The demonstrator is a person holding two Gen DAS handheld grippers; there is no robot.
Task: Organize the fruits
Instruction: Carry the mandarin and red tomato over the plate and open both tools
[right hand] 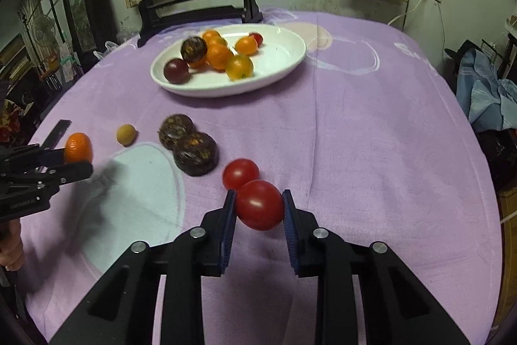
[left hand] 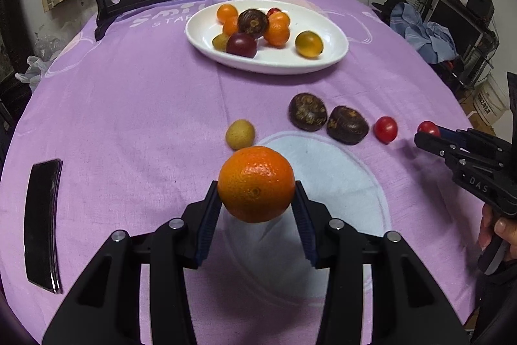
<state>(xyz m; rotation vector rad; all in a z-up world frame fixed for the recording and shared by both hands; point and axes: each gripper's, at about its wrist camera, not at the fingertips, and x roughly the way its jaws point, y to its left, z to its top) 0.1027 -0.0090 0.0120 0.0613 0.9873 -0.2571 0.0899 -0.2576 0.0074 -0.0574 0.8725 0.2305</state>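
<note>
1. The left claw (left hand: 257,194) is clenched on an orange (left hand: 256,184), the fruit pinched between its two blue-padded fingers (left hand: 208,215) and lifted clear of the counter (left hand: 129,105), with its shadow on the cloth below.
2. The right claw (right hand: 258,205) is clenched on a red cherry tomato (right hand: 259,204), gripped on both sides by its pads (right hand: 228,228) and held just above the purple cloth.
3. A second cherry tomato (right hand: 240,173) lies on the cloth just beyond the held one, slightly to its left; whether the two touch cannot be told.
4. Further left of that sit two dark, rough-skinned round fruits (right hand: 185,144) side by side, touching or nearly so, beside a pale blue oval patch in the cloth (right hand: 142,183).
5. A small yellow-green fruit (left hand: 239,134) rests on the cloth just beyond the orange in the left claw, left of the dark pair.
6. At the far side of the counter stands a white oval plate (left hand: 320,21). It holds several small oranges, a dark rough fruit perched on top of the pile, a dark purple round fruit at the near edge, a yellow-orange fruit lying apart to the right, and a small red one at the back.
7. From the left wrist view the right claw (left hand: 431,134) shows at the right edge with its tomato; from the right wrist view the left claw (right hand: 77,159) shows at the left edge with its orange.
8. A dark flat object (left hand: 42,225) lies on the cloth at the near left.
9. A black chair (right hand: 194,8) with a round painted panel stands beyond the plate.
</note>
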